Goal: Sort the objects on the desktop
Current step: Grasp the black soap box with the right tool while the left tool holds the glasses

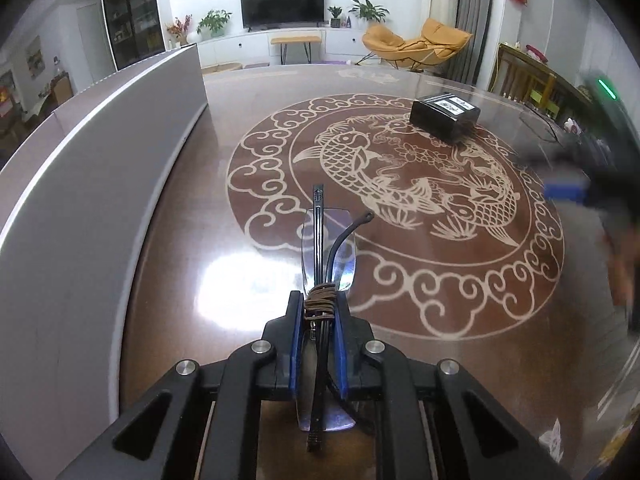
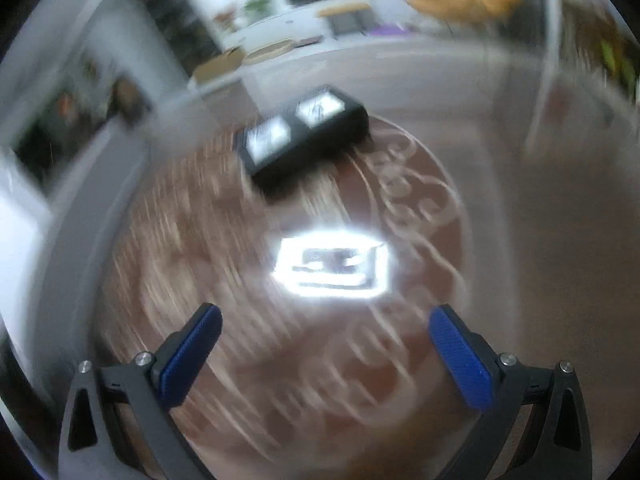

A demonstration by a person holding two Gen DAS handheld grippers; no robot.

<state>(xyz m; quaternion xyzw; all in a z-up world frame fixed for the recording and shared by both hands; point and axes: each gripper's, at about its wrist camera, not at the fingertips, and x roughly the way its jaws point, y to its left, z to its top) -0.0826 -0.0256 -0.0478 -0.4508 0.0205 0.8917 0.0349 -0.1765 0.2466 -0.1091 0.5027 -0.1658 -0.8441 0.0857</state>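
Observation:
My left gripper [image 1: 318, 312] is shut on a folded pair of glasses [image 1: 345, 258]. Its dark temple arms, bound with a brown cord, stick out forward over the table. A black box [image 1: 444, 118] with two white labels stands on the far right of the fish pattern; the right wrist view shows the black box [image 2: 304, 136] straight ahead. My right gripper [image 2: 324, 316] is open with nothing between its blue pads, and that view is blurred. In the left wrist view the right gripper shows as a blurred blue and black shape [image 1: 568, 192] at the right edge.
The glossy brown table [image 1: 460, 312] carries a round cream koi-and-cloud pattern. A tall grey panel [image 1: 100, 160] runs along its left side. A bright lamp glare [image 2: 332, 268] reflects on the tabletop. A small white paper scrap [image 1: 554, 440] lies near the right front edge.

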